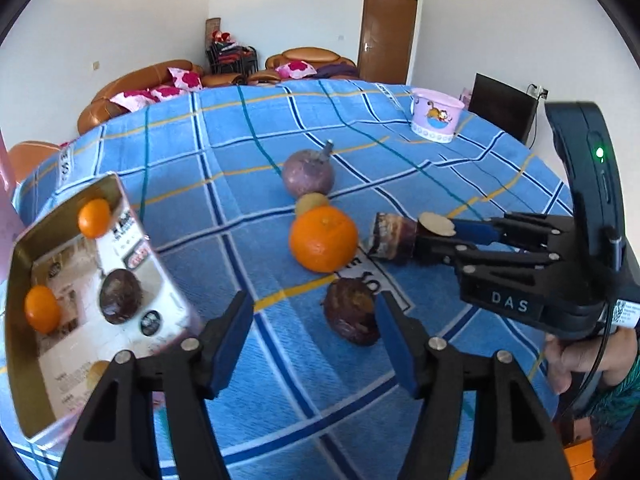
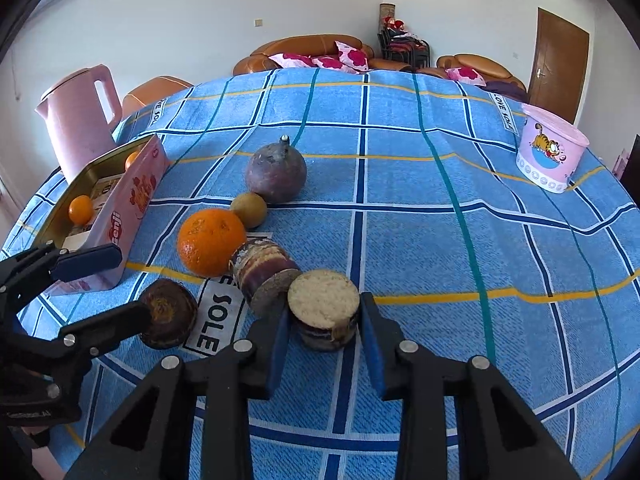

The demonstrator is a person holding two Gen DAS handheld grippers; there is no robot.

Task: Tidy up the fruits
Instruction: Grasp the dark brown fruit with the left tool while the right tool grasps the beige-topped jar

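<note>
Right wrist view: the right gripper (image 2: 325, 330) is clamped on a short cut sugarcane piece (image 2: 324, 307) — pale cut face up, blue pads pressing both sides; just ahead lies a second cane piece (image 2: 262, 270), then the orange (image 2: 211, 241), a small brown fruit (image 2: 249, 210) and a round purple fruit (image 2: 276, 172); the left gripper (image 1: 314, 338) stands parted, unclamped, around a dark wrinkled fruit (image 1: 352, 312) — its right pad just beside it; left of it lies the tin box (image 1: 24, 360) holding two small oranges (image 1: 94, 218).
</note>
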